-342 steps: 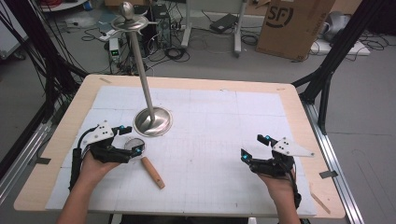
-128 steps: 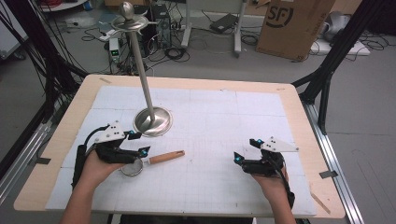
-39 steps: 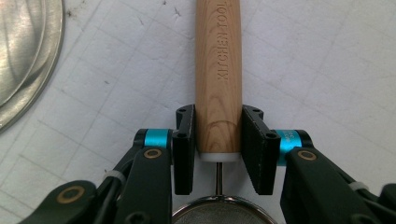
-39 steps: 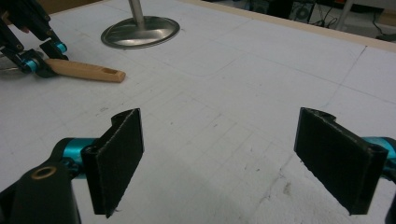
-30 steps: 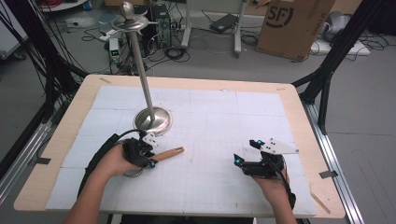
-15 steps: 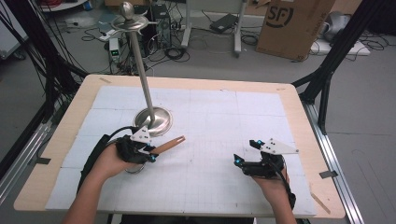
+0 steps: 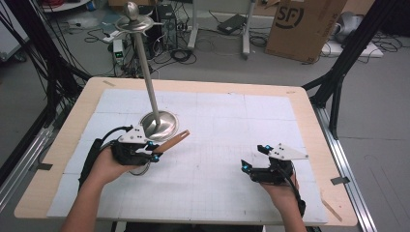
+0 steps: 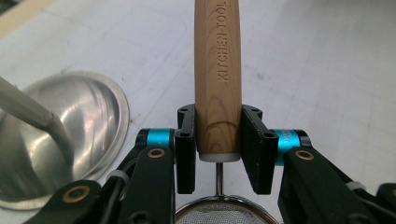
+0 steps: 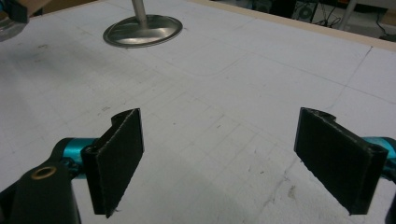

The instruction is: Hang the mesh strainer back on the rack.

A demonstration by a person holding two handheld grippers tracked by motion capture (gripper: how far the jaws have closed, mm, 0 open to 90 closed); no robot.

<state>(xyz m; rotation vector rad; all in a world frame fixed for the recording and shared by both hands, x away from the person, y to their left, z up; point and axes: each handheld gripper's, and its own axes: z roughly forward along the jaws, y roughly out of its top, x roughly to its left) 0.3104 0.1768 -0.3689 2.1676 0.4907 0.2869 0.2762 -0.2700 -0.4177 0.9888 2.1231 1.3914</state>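
A small strainer with a wooden handle (image 7: 173, 140) marked "KITCHEN TOOL" (image 8: 218, 70) is held just above the table. My left gripper (image 7: 153, 151) is shut on the handle near its lower end, pads (image 8: 252, 144) pressing both sides. The handle points up and to the right; the mesh bowl (image 8: 219, 215) hangs under the gripper. A metal stand (image 7: 147, 82) with a round base (image 7: 158, 124) rises just behind the left gripper, touching neither. My right gripper (image 7: 254, 157) rests at the front right, open with nothing between its jaws (image 9: 219, 158).
The stand's top (image 7: 133, 17) has a knob and side hooks, high over the table's far left. Its base (image 9: 142, 30) also shows far off in the right gripper view. A white gridded mat (image 7: 227, 125) covers the wooden table. Boxes and cables lie on the floor beyond.
My left gripper has risen with the strainer and drifted toward the stand's base; the handle tip now points higher. The right gripper has stayed still.
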